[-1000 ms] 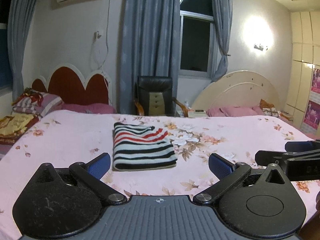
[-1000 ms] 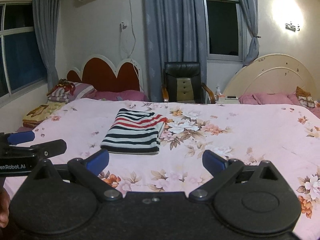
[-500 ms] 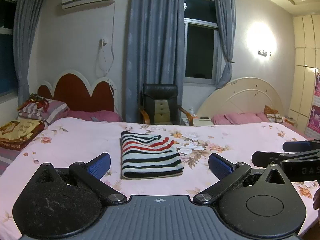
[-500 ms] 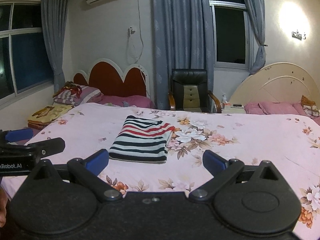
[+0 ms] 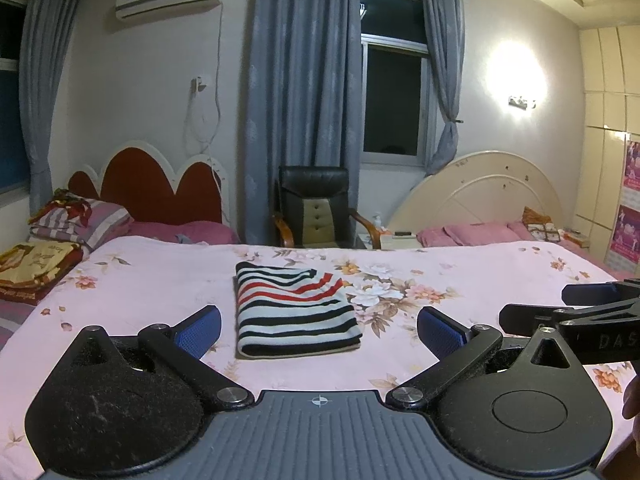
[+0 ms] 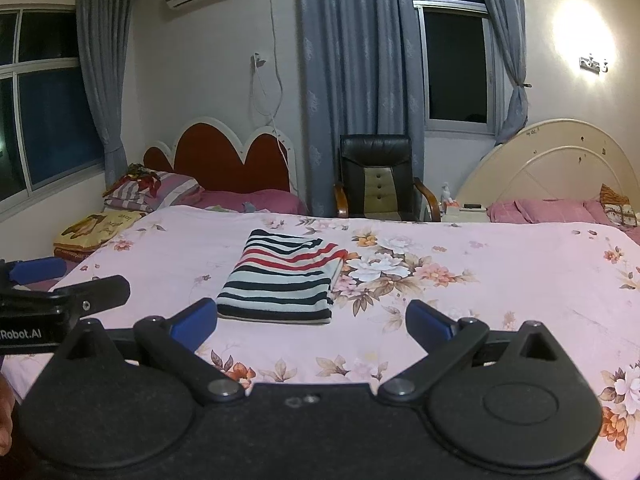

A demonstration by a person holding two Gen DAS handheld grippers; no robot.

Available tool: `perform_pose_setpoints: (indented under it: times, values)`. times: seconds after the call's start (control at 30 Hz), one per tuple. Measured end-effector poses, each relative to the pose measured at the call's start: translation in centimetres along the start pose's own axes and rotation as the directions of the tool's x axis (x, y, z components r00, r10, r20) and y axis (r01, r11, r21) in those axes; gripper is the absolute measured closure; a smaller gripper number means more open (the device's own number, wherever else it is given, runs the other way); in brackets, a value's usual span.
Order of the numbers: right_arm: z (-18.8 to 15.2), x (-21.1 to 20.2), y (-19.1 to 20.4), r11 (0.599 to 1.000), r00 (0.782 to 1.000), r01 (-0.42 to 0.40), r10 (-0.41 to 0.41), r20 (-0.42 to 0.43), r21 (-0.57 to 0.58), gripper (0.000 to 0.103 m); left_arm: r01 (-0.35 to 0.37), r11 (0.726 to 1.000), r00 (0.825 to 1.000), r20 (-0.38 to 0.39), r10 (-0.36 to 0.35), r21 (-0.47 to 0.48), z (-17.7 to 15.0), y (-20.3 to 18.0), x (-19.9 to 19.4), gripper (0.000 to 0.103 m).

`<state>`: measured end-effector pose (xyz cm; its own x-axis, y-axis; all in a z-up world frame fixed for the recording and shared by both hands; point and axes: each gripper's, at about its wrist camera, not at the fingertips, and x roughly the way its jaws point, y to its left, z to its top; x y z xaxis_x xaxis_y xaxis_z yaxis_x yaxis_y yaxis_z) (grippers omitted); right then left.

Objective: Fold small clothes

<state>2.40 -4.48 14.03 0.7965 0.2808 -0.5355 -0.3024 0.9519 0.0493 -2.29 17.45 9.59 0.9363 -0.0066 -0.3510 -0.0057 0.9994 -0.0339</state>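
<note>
Holding both my left tongs and right tongs apart, empty, near the folded striped shirt on the bed.

The bed near edge is hidden in both wrist views behind each gripper's own black body. In the left view the right gripper runs off the right edge, so only its fingers and a lettered stub, "DAS", show; a sliver of hand is cut there too. In the right view the left gripper leaves by the left edge, its label clipped to "Robot.AI". The shirt is folded shut, its inner layers and underside unseen. Small things on the nightstand are too small to name, and the posters are cut and blurred
</note>
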Motion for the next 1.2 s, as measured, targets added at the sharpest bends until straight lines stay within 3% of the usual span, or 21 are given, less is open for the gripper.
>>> perform_pose_setpoints:
  times: [1.2]
  values:
    - [-0.41,0.47,0.07,1.000,1.000,0.007,-0.007,-0.009,-0.002,0.002,0.005,1.000,1.000,0.001,-0.005,0.006,-0.15,-0.13,0.57,0.000]
